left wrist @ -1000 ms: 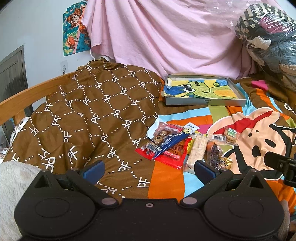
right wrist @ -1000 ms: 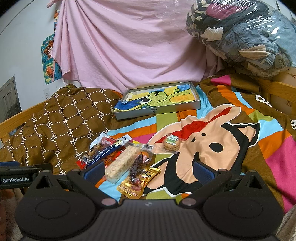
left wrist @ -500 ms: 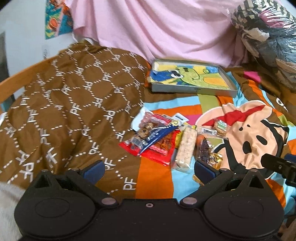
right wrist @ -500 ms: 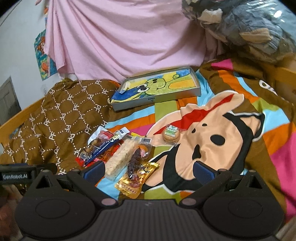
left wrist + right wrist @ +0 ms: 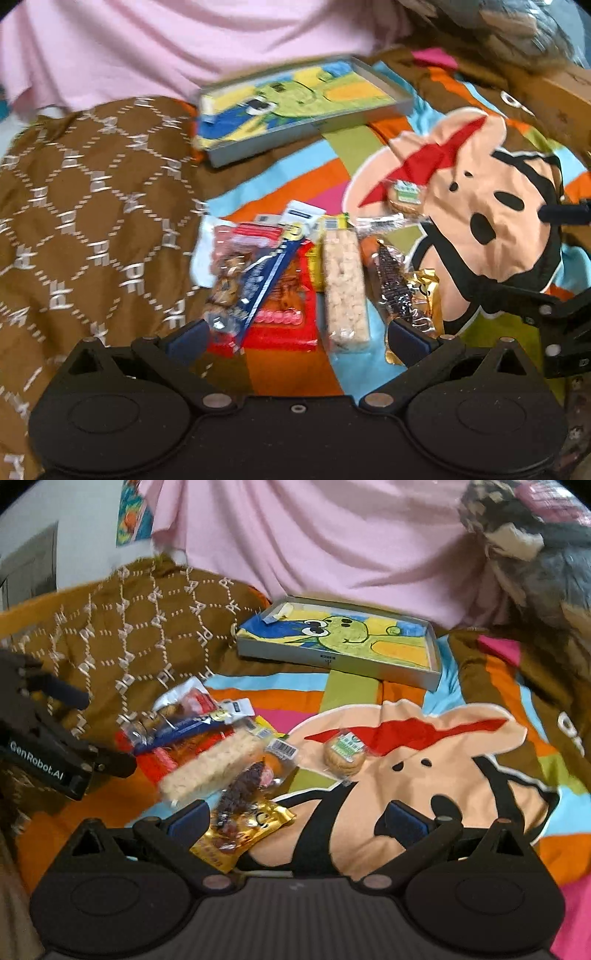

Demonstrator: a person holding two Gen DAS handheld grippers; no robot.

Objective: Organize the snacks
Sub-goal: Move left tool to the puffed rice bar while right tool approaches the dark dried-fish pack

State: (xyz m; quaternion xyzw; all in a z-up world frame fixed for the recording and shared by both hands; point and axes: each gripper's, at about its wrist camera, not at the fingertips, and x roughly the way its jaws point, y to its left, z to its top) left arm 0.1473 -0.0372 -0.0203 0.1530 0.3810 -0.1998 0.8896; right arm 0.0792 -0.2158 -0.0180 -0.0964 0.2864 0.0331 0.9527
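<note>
Snack pile at lower centre of the left wrist view. The left gripper, jaws apart and empty, frames the rice bar, long axis pointing away. Right gripper, also apart, sits over the gold packet; tray upper centre.

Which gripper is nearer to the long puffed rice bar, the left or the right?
Left. The puffed rice bar lies just ahead of the left gripper, between its open fingers; the right gripper hangs further right, by the cartoon face.
</note>
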